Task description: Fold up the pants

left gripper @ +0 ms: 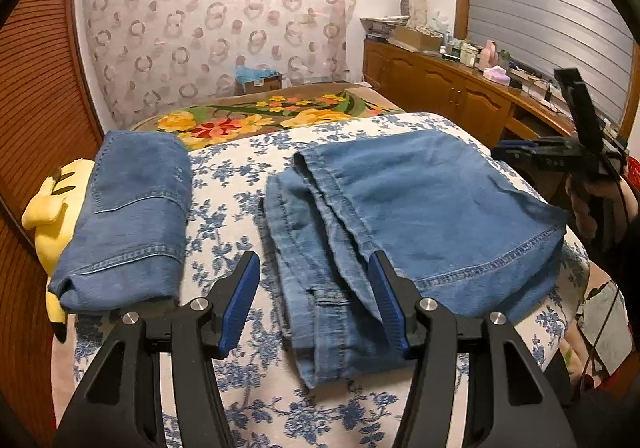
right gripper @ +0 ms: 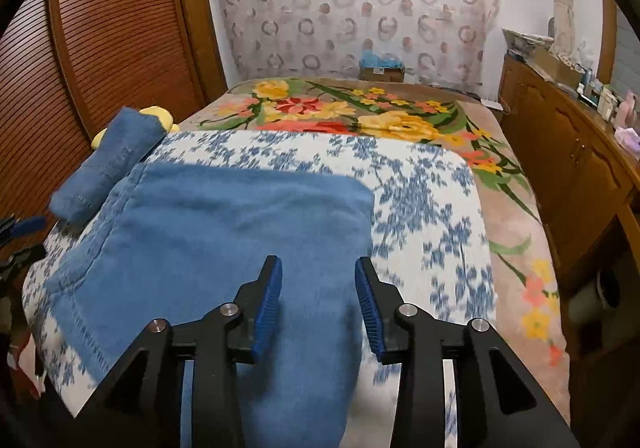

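Two pairs of denim pants are lying on the blue-and-white floral bedspread [left gripper: 240,184]. One, the folded dark jeans [left gripper: 132,216], is sitting at the left edge of the bed, partly resting on a yellow plush toy [left gripper: 48,208]. The other, the lighter blue pants [left gripper: 400,216], is lying in the middle of the bedspread, folded over itself with a stitched hem facing the near right side and the waistband end pointing toward the near edge.

The left gripper [left gripper: 314,296] is hovering above the near end of the lighter pants; its blue-padded jaws are standing apart and nothing is caught between them. The right gripper [right gripper: 318,304] is hanging over the same pants from the other side, jaws likewise apart, with cloth visible below the gap but no pad pressing on it. A hand [left gripper: 596,208] is gripping the right tool's handle at the bed's right side.

A wooden sideboard [left gripper: 440,88] is standing along the right wall, cluttered on top.
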{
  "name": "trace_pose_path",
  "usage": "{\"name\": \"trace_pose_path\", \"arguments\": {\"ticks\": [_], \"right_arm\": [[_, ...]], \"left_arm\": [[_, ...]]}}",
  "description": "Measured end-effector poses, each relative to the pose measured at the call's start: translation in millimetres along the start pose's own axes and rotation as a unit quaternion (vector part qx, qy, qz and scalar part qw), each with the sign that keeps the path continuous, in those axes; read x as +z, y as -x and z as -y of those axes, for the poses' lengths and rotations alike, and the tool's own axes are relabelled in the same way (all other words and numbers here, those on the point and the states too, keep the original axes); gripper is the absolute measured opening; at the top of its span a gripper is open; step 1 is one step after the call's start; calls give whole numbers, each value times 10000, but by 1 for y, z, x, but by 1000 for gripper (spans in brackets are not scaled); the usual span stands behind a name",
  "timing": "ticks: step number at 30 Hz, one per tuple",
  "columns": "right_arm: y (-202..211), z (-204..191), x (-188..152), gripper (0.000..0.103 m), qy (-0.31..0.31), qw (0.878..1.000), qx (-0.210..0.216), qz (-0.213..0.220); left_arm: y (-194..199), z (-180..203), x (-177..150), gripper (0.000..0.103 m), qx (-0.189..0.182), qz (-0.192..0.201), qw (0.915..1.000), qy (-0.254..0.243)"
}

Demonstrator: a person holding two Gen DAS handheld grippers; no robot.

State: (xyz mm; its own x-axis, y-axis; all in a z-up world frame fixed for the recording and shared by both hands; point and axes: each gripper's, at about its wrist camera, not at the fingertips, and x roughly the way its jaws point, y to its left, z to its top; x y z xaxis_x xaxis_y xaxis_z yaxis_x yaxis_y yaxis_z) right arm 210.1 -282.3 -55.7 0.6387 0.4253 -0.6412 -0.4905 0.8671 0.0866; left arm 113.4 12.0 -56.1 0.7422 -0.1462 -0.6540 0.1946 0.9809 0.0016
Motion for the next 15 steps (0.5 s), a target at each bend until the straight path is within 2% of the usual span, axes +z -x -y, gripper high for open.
{"name": "trace_pose_path", "arguments": {"ticks": [7,10,15], "right_arm": [[28,5,-47,52,-277,9995,4,-148],[34,8,-65,54,-465,9986,8,-242],[39,16,-76,54,-907,9952,256,-271]], "left_arm": [[-11,26,-1,58,-207,-57,9997,-108],[-20,36,-3,58,-248,-159,9994,-198],[-35,44,-11,58,-212,-337,9989,-249]]}}
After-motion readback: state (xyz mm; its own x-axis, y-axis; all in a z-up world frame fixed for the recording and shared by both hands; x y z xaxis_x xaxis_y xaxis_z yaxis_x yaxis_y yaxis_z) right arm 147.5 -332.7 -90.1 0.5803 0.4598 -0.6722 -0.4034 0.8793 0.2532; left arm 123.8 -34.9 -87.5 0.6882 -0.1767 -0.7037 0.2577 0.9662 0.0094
